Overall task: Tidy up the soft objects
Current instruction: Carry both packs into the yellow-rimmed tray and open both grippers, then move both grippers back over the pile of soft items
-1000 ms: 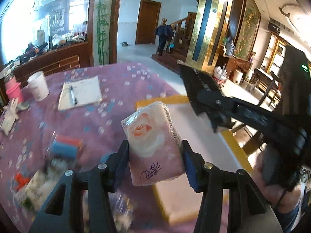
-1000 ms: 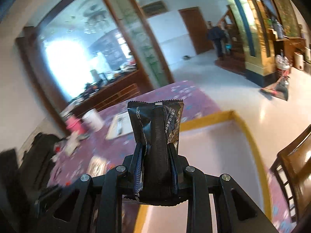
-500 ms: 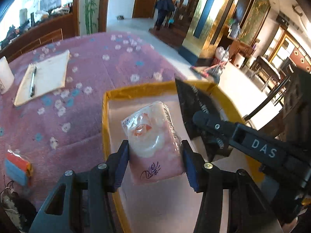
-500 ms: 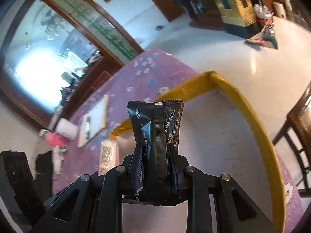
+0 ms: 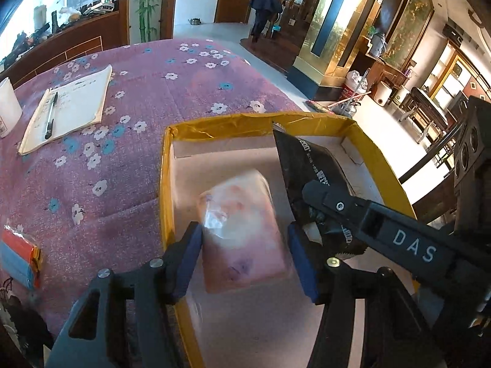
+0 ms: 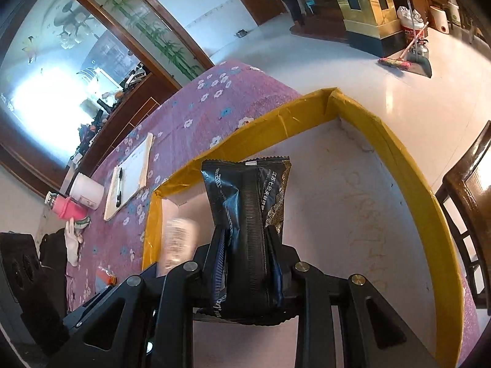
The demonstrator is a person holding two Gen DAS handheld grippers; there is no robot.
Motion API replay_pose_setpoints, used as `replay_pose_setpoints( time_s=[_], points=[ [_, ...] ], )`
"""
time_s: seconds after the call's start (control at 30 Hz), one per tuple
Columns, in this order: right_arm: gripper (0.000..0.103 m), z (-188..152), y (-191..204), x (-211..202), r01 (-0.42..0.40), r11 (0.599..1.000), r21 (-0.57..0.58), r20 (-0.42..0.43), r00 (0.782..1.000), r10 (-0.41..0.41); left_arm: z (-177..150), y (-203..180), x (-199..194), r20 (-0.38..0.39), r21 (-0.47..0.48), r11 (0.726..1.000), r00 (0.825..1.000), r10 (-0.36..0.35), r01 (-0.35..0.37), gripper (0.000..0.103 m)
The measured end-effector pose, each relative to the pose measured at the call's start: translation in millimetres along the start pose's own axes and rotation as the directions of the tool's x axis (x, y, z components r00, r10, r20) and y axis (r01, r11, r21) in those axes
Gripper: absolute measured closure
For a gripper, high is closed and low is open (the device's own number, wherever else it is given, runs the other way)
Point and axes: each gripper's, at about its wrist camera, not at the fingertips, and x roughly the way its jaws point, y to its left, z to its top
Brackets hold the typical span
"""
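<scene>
Over the yellow box (image 5: 164, 184), left gripper (image 5: 244, 254) released, blurred tissue pack (image 5: 242, 230); right gripper (image 6: 245, 257) grasping black packet (image 6: 245, 214).

1 yellow-rimmed box (image 5: 164, 184), 1 pink tissue pack (image 5: 242, 230), 1 black packet (image 6: 248, 214), 1 notebook (image 5: 70, 107), 1 pen (image 5: 50, 116), 1 white cup (image 6: 87, 190), 2 claws.

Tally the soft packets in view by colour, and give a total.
Pink: 1, the pink tissue packet, blurred, in the yellow-rimmed box between the open fingers of the left hand-held gripper.
Black: 1, the black packet, clamped in the right hand-held gripper.
Orange and blue: 1, the orange-and-blue packet on the tablecloth.
Total: 3
</scene>
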Motion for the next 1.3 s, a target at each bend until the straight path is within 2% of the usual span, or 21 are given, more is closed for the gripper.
replay_pose_setpoints(
  time_s=[0.13, 0.2, 0.23, 0.5, 0.63, 0.8, 0.9, 0.97, 1.03, 1.1, 1.13, 1.3],
  points=[
    [0.074, 1, 1, -4, -0.009, 1.0, 0.007, 0.013, 1.0, 0.009, 0, 0, -2, 0.006, 0.001, 1.0, 1.0, -0.003, 0.003, 0.043],
    [0.065, 1, 1, -7, -0.005, 1.0, 0.009, 0.021, 1.0, 0.005, 0, -3, -4, 0.011, 0.002, 1.0, 1.0, 0.006, -0.006, 0.043],
    [0.064, 2, 0, -9, -0.004, 1.0, 0.01, 0.028, 1.0, 0.004, 0, -3, -4, 0.011, 0.002, 1.0, 1.0, 0.008, -0.008, 0.042],
    [0.064, 4, -1, -32, -0.037, 0.999, 0.032, 0.119, 0.992, 0.033, 2, -10, -34, 0.049, 0.004, 1.0, 0.999, 0.015, -0.015, 0.042],
    [0.064, 4, 1, -33, -0.044, 0.999, 0.028, 0.118, 0.992, 0.041, -10, -13, -59, 0.068, 0.022, 0.999, 0.997, 0.036, -0.038, 0.041],
    [0.064, 2, 15, -39, -0.055, 0.998, -0.024, 0.139, 0.989, 0.058, -42, -5, -97, 0.087, 0.014, 0.999, 0.995, 0.045, -0.047, 0.041],
    [0.064, -8, 29, -39, -0.058, 0.997, -0.049, 0.1, 0.993, 0.063, -67, 4, -123, 0.104, 0.015, 0.999, 0.993, 0.049, -0.051, 0.039],
    [0.064, -20, 40, -45, -0.084, 0.994, -0.068, 0.085, 0.992, 0.09, -88, 10, -141, 0.122, 0.032, 0.998, 0.991, 0.056, -0.06, 0.035],
    [0.061, -40, 60, -57, -0.108, 0.984, -0.141, 0.072, 0.99, 0.119, -110, 18, -160, 0.155, 0.044, 0.996, 0.985, 0.073, -0.081, 0.033],
    [0.051, -63, 73, -68, -0.132, 0.971, -0.199, 0.057, 0.988, 0.146, -136, 30, -175, 0.18, 0.047, 0.995, 0.98, 0.084, -0.094, 0.03],
    [0.05, -78, 81, -73, -0.149, 0.963, -0.226, 0.043, 0.986, 0.163, -147, 37, -180, 0.185, 0.039, 0.994, 0.979, 0.09, -0.098, 0.03],
    [0.049, -143, 113, -83, -0.242, 0.911, -0.333, -0.055, 0.97, 0.238, -205, 90, -200, 0.203, -0.063, 0.991, 0.971, 0.126, -0.116, 0.03]
  ],
)
